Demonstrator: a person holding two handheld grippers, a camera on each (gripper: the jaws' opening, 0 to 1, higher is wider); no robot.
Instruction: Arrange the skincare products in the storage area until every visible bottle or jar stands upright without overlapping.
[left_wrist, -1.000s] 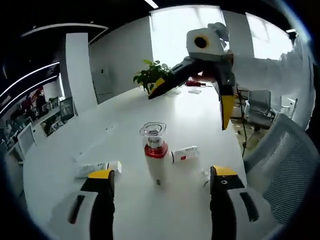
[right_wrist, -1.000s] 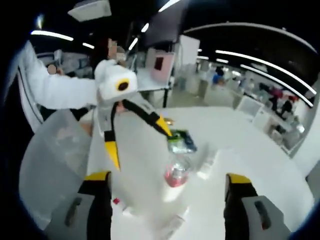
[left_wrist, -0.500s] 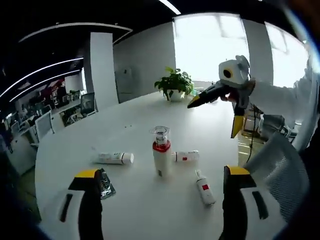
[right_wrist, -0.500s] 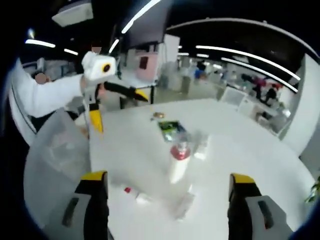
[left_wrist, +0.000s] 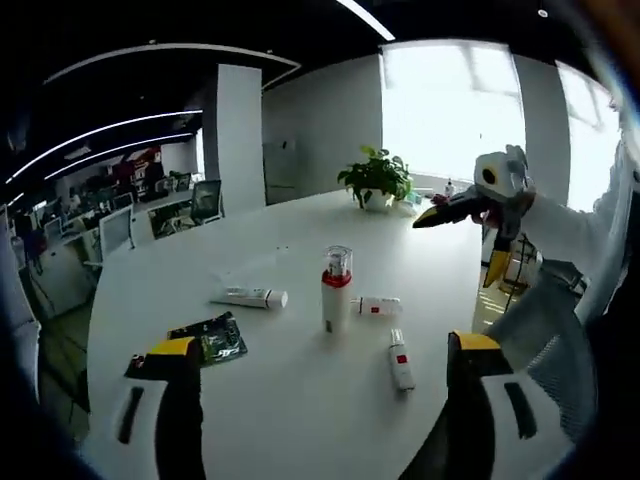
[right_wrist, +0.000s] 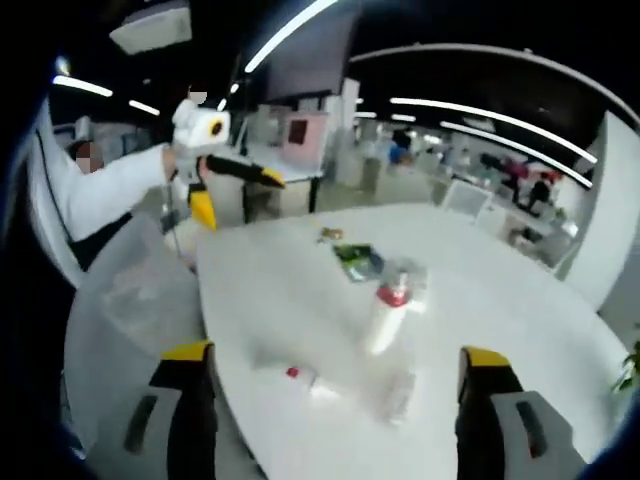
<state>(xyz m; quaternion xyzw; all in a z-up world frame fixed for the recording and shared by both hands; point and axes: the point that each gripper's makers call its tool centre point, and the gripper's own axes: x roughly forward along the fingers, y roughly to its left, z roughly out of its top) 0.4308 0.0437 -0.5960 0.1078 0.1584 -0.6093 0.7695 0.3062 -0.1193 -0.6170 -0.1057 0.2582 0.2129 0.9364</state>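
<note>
A white bottle (left_wrist: 336, 290) with a red band and a clear cap stands upright mid-table; in the right gripper view the bottle (right_wrist: 385, 315) is blurred. Around it three white tubes lie flat: one to its left (left_wrist: 250, 297), one to its right (left_wrist: 378, 306) and one nearer me (left_wrist: 400, 360). My left gripper (left_wrist: 322, 345) is open and empty, well back from the bottle. The right gripper (left_wrist: 457, 248) hovers open beyond the table's right edge. In the right gripper view my right gripper (right_wrist: 336, 353) is open and the left gripper (right_wrist: 240, 200) hangs open at the far left.
A green sachet (left_wrist: 210, 338) and a dark packet (left_wrist: 140, 362) lie on the white round table (left_wrist: 300, 400) near its left edge. A potted plant (left_wrist: 378, 178) stands at the far side. A mesh chair (right_wrist: 130, 300) sits by the table edge. A person's white sleeve (right_wrist: 110, 190) holds the left gripper.
Both views have pulled back from the table, so the bottle looks smaller and more tubes and sachets show. The two grippers have drawn apart. The bottle still stands upright.
</note>
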